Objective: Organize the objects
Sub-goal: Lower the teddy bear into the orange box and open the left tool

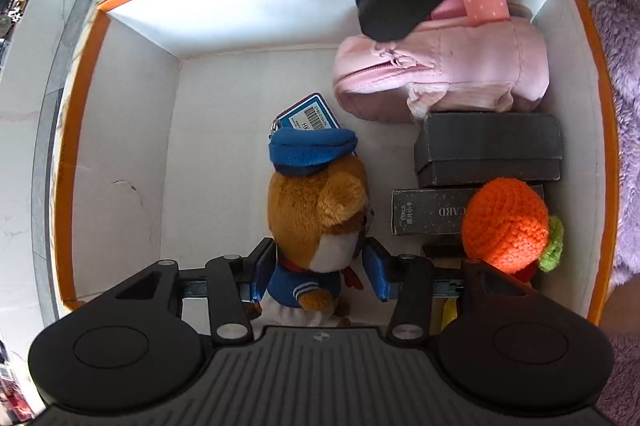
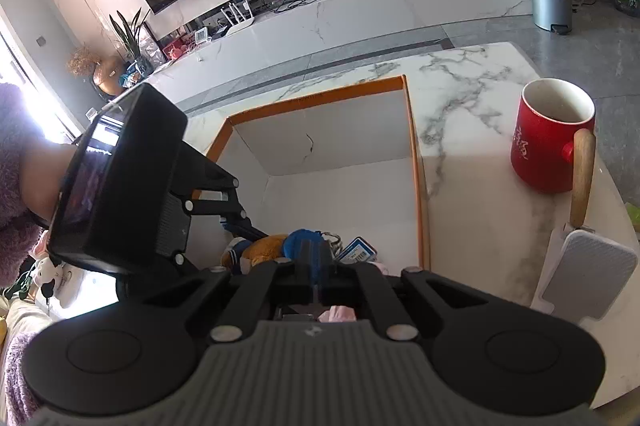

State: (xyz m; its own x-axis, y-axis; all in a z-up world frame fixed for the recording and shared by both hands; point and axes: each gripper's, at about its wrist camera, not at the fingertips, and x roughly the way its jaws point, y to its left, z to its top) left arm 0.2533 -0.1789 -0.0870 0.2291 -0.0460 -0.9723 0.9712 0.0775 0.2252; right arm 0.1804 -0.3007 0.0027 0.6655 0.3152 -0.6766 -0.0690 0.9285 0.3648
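Plush bear (image 1: pixel 316 222) sits between your left gripper's (image 1: pixel 320 266) blue pads inside the orange-rimmed box (image 1: pixel 84 130); whether they pinch, I cannot tell. Your right gripper (image 2: pixel 316 276) looks clenched over the pink pouch (image 1: pixel 448 74). Next, release the bear flat.

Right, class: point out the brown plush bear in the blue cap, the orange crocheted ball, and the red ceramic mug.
Brown plush bear in a blue cap (image 1: pixel 316 210): left wrist view, back of its head.
Orange crocheted ball (image 1: pixel 504 222): left wrist view, middle of the knit.
Red ceramic mug (image 2: pixel 540 154): right wrist view, outer wall.
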